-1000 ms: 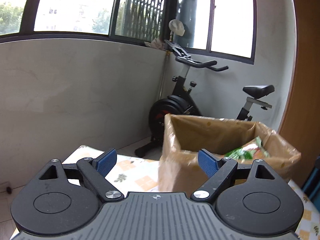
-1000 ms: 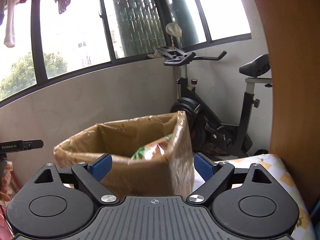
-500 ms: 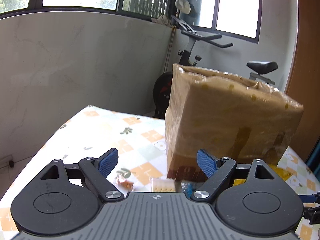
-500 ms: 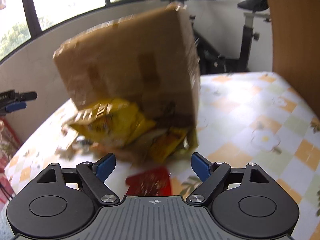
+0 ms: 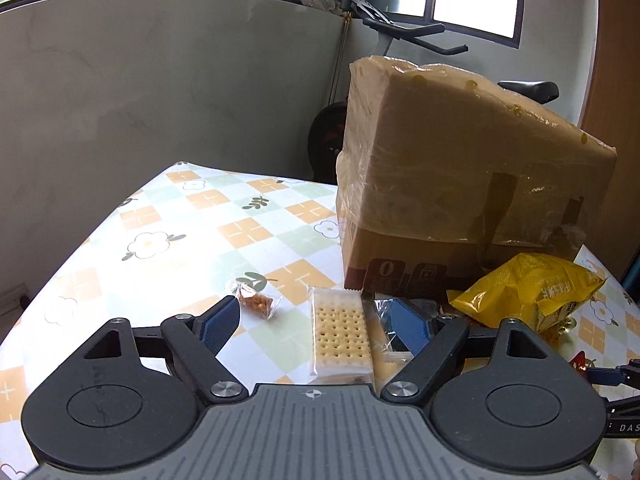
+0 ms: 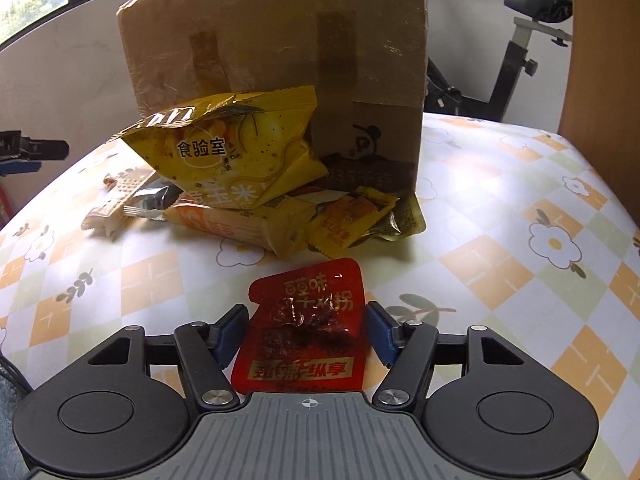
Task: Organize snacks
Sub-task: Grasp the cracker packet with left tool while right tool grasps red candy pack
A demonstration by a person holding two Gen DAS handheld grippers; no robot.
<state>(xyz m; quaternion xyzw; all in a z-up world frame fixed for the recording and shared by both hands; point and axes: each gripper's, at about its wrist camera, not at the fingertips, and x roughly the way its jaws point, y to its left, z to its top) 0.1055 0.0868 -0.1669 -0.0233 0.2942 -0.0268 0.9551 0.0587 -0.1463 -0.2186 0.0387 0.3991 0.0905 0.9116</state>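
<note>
Two grippers work: our right gripper [image 6: 306, 330] is closing around the red packet [image 6: 306, 330] at six o'clock of the box [image 6: 276, 36], pads not yet touching; it may slide out. Our left gripper [image 5: 316, 322], narrowing slightly, straddles the crackers [image 5: 340, 334].

yellow snack bag [image 6: 236, 152], centre of right wrist view: showing "食验室" | cardboard box [image 5: 460, 184], lower edge in left wrist view: showing "0" | red packet [image 6: 306, 328]: bearing unclear characters

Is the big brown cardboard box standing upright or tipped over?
Tipped: the brown cardboard box leans off the table, its lower edge propped on the spilled snack packets.
</note>
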